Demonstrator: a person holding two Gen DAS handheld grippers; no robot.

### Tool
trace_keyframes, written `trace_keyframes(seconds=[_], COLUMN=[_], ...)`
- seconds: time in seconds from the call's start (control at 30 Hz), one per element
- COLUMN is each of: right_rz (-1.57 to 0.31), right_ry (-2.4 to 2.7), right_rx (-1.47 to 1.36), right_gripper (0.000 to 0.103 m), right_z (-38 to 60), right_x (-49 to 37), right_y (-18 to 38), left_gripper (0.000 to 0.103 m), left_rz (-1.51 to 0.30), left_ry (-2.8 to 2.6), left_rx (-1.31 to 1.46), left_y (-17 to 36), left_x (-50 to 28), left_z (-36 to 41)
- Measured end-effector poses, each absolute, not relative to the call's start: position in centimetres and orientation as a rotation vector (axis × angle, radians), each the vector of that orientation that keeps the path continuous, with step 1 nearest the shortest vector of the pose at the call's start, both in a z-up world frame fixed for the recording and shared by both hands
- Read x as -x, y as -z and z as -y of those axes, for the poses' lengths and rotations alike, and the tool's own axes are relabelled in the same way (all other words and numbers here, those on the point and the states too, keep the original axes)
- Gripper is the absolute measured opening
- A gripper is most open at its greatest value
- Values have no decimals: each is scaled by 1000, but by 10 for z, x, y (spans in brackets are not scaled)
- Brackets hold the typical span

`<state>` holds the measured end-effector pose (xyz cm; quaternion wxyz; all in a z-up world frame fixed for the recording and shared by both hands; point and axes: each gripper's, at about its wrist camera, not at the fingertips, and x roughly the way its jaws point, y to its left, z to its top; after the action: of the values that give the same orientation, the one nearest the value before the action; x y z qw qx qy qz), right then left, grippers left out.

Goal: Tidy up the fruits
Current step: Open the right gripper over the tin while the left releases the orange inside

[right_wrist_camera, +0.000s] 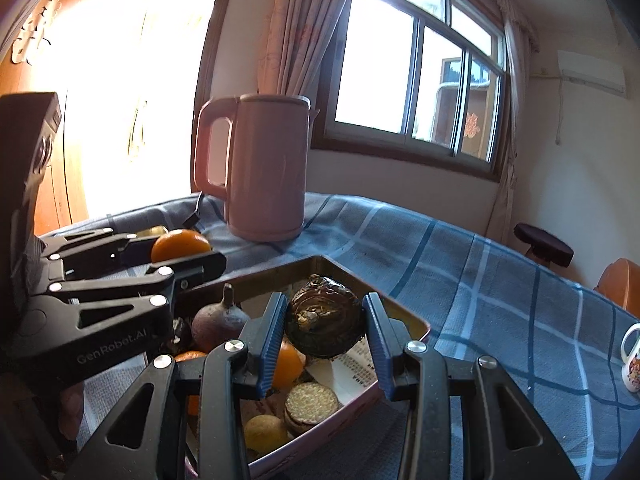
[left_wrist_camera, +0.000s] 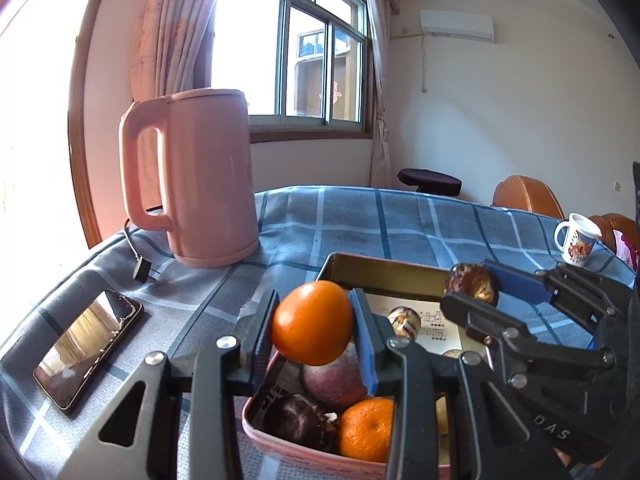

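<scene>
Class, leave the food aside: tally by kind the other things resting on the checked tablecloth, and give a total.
Pink kettle: 1
Phone: 1
Mug: 1
Tin tray: 1
Total: 4

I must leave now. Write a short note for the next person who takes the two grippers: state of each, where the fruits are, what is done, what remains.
Left gripper: shut on a smooth round orange fruit, held above the tin.
Right gripper: shut on a dark brown round fruit, also above the tin.
Shallow rectangular metal tin on the blue checked tablecloth holds a mandarin, a reddish-purple fruit and round biscuits.
Done: both fruits gripped.
Left: place both.
</scene>
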<state>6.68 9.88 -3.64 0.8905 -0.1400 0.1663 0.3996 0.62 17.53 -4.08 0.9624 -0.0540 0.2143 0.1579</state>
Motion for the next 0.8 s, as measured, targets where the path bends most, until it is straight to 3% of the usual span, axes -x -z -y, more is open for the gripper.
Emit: trace_keyframes(seconds=[0.53, 0.6, 0.67, 0.8], right_rz=[-552, -567, -563, -546], right_ry=[-891, -901, -893, -885], right_rx=[397, 406, 411, 396], right_gripper=[42, 42, 44, 62], right_z=[-121, -123, -123, -120], right_x=[-74, -74, -72, -72], right_y=[60, 61, 62, 59], left_gripper=[40, 44, 55, 68], left_rz=[-538, -537, -532, -501], left_ry=[-292, -295, -295, -304], left_rx=[63, 60, 52, 43], left_y=[48, 48, 48, 46], left_x=[-19, -19, -18, -13], left_z=[-168, -168, -166, -164])
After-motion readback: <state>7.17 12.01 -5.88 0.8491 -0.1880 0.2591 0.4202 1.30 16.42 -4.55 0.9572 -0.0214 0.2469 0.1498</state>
